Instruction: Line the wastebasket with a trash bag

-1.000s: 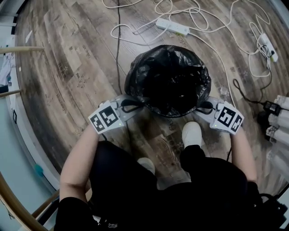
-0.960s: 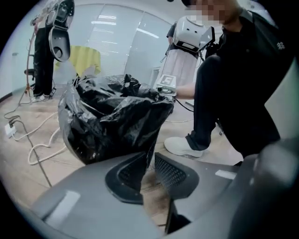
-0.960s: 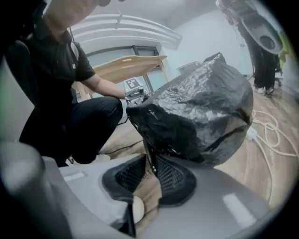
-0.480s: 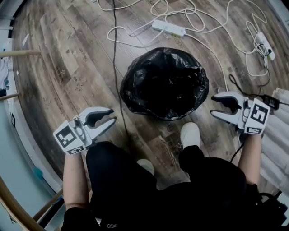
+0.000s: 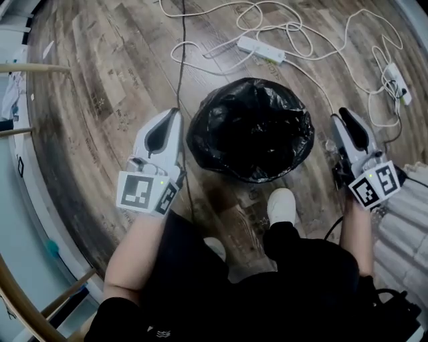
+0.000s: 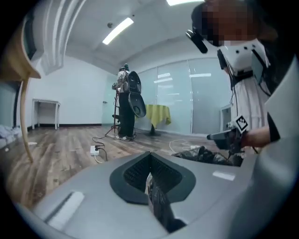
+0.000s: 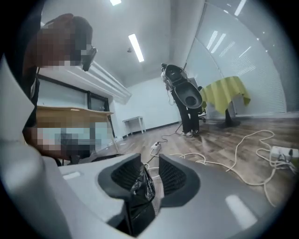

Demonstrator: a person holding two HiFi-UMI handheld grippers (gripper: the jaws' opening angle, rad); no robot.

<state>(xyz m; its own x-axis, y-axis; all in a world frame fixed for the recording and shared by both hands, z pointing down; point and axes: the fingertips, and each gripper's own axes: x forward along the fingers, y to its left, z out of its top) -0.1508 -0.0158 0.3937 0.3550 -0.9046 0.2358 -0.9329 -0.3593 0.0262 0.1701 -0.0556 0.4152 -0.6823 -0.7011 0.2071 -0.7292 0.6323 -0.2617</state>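
A basket [image 5: 251, 176] stands mid-floor [image 5: 100, 100], a bag [image 5: 224, 107] in it and folded out over its rim. Just before it, toward its right, is the person's shoe [image 5: 281, 204]; a second shoe [image 5: 215, 246] lies nearer and to the left, half under a leg. Behind the basket lies a power strip [image 5: 261, 46], with cords [image 5: 281, 17] looped beyond and to its right, reaching a second strip [image 5: 397, 79] at far right. A cable [image 5: 180, 60] runs down the floor just left of the basket. Across the room, a person [image 6: 124, 105] stands behind another strip [image 6: 95, 150], a table [image 6: 46, 109] against the wall at left.
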